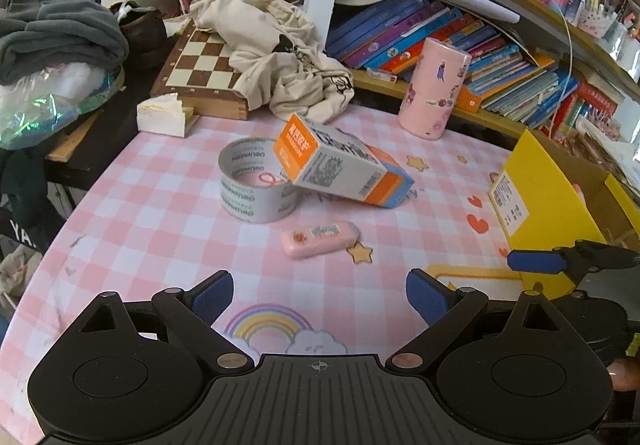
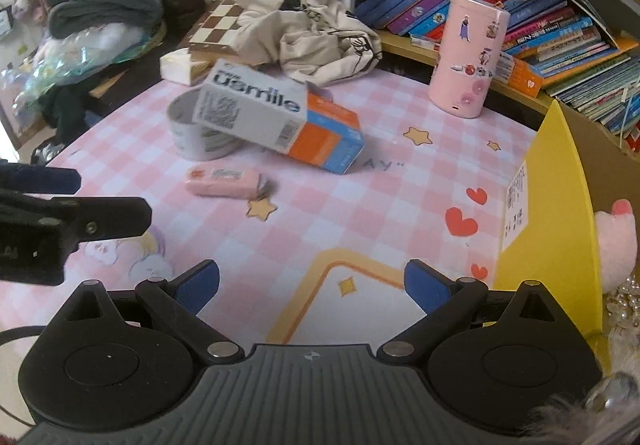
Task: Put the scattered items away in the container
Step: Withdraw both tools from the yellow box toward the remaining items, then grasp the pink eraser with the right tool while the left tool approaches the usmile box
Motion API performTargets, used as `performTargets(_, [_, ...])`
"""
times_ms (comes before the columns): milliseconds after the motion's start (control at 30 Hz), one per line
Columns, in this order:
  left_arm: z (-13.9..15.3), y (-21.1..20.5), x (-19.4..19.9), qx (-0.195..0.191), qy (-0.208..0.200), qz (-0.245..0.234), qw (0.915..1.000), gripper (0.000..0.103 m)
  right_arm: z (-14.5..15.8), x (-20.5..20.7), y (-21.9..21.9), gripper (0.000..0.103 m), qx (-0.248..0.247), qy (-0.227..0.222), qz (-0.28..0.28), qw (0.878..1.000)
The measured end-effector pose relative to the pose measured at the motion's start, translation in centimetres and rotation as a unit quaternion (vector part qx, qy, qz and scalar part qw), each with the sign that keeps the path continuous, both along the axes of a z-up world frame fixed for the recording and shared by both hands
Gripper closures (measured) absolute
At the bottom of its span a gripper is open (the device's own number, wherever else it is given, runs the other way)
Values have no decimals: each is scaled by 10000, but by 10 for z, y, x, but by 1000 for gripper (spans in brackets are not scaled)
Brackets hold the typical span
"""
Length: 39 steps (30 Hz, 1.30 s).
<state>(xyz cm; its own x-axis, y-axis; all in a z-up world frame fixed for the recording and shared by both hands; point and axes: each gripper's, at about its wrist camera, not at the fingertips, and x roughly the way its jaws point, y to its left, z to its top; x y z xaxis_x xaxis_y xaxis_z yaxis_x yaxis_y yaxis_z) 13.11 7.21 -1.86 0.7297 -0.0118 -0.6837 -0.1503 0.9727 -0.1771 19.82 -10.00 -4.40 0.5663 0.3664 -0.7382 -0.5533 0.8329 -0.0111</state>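
Carton (image 2: 276,121), leaning on the tape roll: "usmile" in large dark letters on its grey face; a QR code and a barcode beside that word; orange end panel with white print too small to read.
Tape roll (image 1: 256,185), under the carton's raised end: a repeated printed word round its inner wall, not legible.
Pink mat (image 2: 384,165), just right of the carton: letters "Ay" with a closing quote mark.
Yellow box (image 1: 536,205), far right of the carton: white label, print too small to read.
Pink eraser (image 1: 320,239), in front of the carton: small label, unreadable.

Pink-white checked mat (image 1: 160,173); orange-grey carton (image 1: 340,165); yellow container (image 1: 536,181); pink eraser (image 1: 320,239).
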Motion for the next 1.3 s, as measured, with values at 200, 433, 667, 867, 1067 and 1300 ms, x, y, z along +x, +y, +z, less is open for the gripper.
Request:
performTargets(200, [2,6,19,114,-35,53,9999,8,-7,17,16,3,136,73,214,9997])
performTargets(433, [-1,15,42,283,15,57,9996,8,-17,31,47,5,184,72,669,9976])
performTargets(667, [-14,25,67,440,177,102,9988,8,-28,42,76,5,218,67,948,9952])
performTargets(867, [-23,32,84,574,276,119,9979,8,-37,53,90,7,242,104,992,9947])
performTargets(1067, [-33,34,104,683,424,16,9968,8,-42,61,99,8,297,82,947,9950])
performTargets(1300, [-39,32,124,860,451,-115,9952,8,-46,66,105,24,277,-49,1015,9944])
